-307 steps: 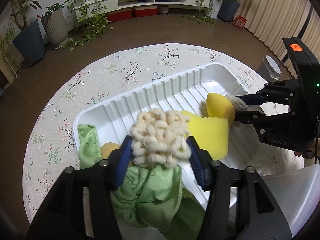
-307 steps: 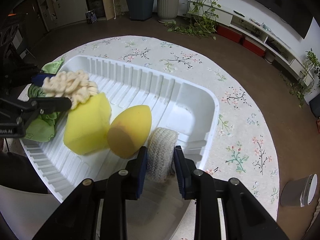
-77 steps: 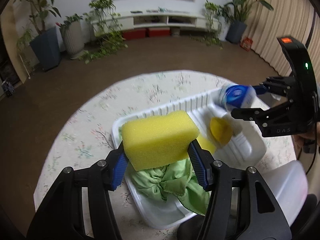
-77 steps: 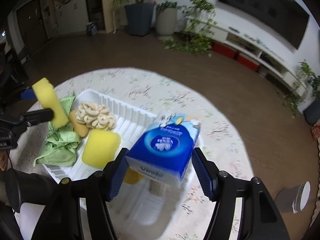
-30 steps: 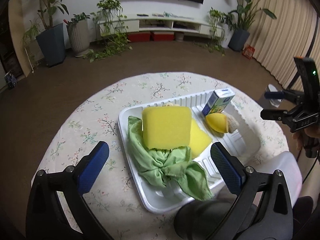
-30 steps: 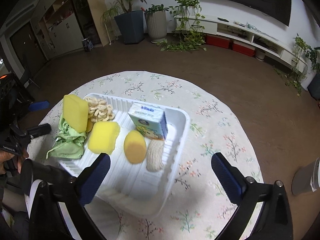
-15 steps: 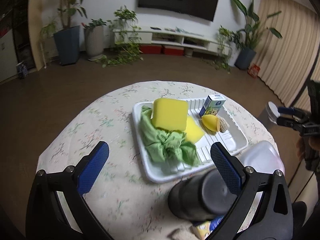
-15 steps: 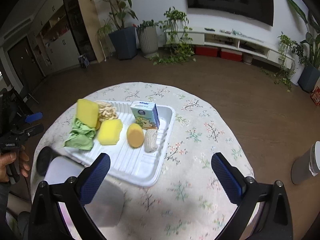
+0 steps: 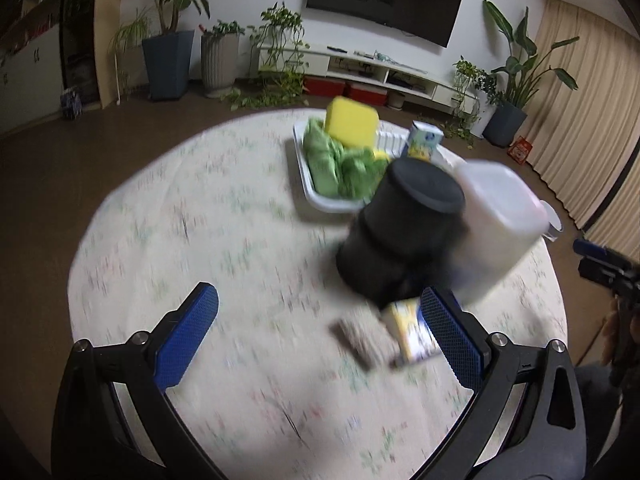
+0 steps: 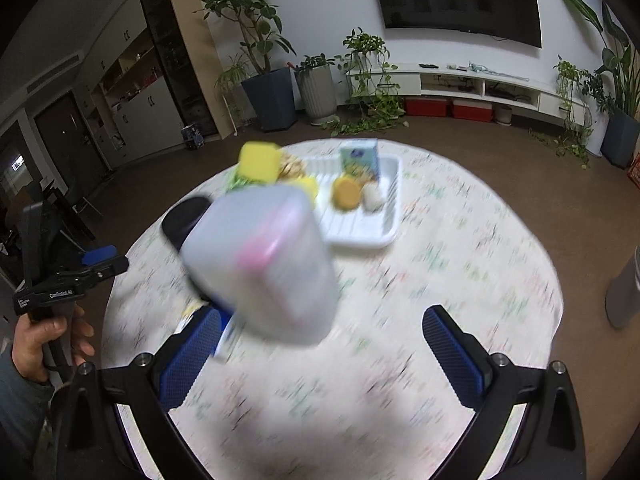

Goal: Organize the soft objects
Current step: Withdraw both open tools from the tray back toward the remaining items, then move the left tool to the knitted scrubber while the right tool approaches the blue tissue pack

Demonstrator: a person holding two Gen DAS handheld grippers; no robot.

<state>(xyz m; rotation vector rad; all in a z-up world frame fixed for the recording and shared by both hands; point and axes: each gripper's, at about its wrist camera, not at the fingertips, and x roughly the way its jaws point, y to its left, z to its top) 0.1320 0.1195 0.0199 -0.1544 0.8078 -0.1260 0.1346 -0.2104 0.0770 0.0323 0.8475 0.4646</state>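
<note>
A white ribbed tray (image 10: 360, 240) stands at the far side of the round floral table. In it are a green cloth (image 9: 336, 164), a yellow block sponge (image 10: 260, 160) lying on top of the cloth, a cream loopy scrubber (image 10: 292, 166), a blue tissue pack (image 10: 360, 158) standing upright, an orange egg-shaped sponge (image 10: 346, 192) and a knitted roll (image 10: 374, 198). My left gripper (image 9: 320, 328) is open and holds nothing, low over the near part of the table. My right gripper (image 10: 320, 356) is open too, well back from the tray. Both views are motion-blurred.
A black container (image 9: 400, 232) and a translucent white tub (image 10: 260, 264) stand between the grippers and the tray. A small yellow-white pack (image 9: 412, 332) and a brownish item (image 9: 356, 340) lie beside them. A grey bin (image 10: 624, 292) is on the floor at the right.
Both grippers, open since letting go of the sponge and the tissue pack, have drawn further back and lower. The tray looks smaller and the two containers now loom in front.
</note>
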